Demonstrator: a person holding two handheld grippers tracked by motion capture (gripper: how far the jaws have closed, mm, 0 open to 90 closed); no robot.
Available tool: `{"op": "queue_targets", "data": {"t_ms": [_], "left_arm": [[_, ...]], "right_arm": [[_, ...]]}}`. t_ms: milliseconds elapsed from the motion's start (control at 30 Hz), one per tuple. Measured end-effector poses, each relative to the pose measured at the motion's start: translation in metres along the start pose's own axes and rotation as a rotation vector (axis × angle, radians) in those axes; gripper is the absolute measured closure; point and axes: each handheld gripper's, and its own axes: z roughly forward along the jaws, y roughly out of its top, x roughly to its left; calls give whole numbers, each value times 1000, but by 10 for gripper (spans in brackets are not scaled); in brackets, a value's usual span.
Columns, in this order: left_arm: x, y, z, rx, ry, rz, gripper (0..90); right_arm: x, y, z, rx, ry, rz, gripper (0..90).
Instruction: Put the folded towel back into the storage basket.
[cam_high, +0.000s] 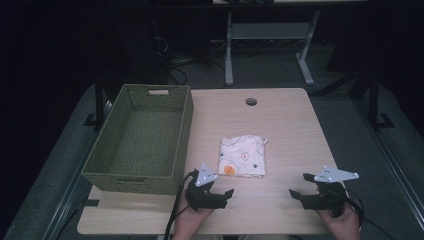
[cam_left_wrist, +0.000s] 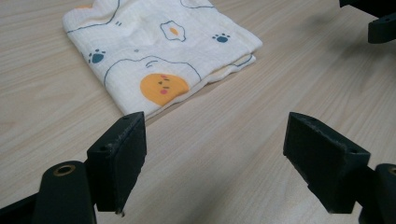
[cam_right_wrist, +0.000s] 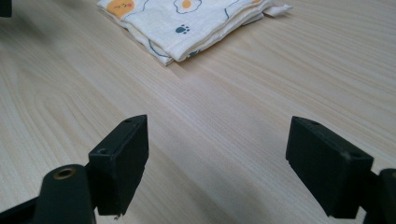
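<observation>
While the high view alone takes in the green woven basket (cam_high: 139, 137), both gripper views show wide, empty jaws aimed at the folded cream printed cloth (cam_left_wrist: 161, 51) mid-table, between the left gripper (cam_high: 226, 194) and right gripper (cam_high: 298, 185).

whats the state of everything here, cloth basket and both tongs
cloth: folded, flat on the table, not held
basket: upright, nothing inside it
left tongs: open, holding nothing, near the cloth's corner
right tongs: open, holding nothing, apart from the cloth
</observation>
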Motion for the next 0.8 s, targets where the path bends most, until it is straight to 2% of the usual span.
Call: {"op": "queue_targets", "data": {"t_ms": [367,567,700,767,800], "left_arm": [[-1,5,-2,-10,2,3,223],[2,20,3,-16,3,12,225],[5,37,14,5,18,25,226],[6,40,16,6,21,28,227],[5,48,23,19,35,40,228]], "right_arm": [[3,2,1,1,-2,-3,211],[4,2,3,0,-2,2,211],[5,3,5,12,-1,-10,211],[5,2,4,9,0,-10,212],[5,2,4,5,0,-4,212]]}}
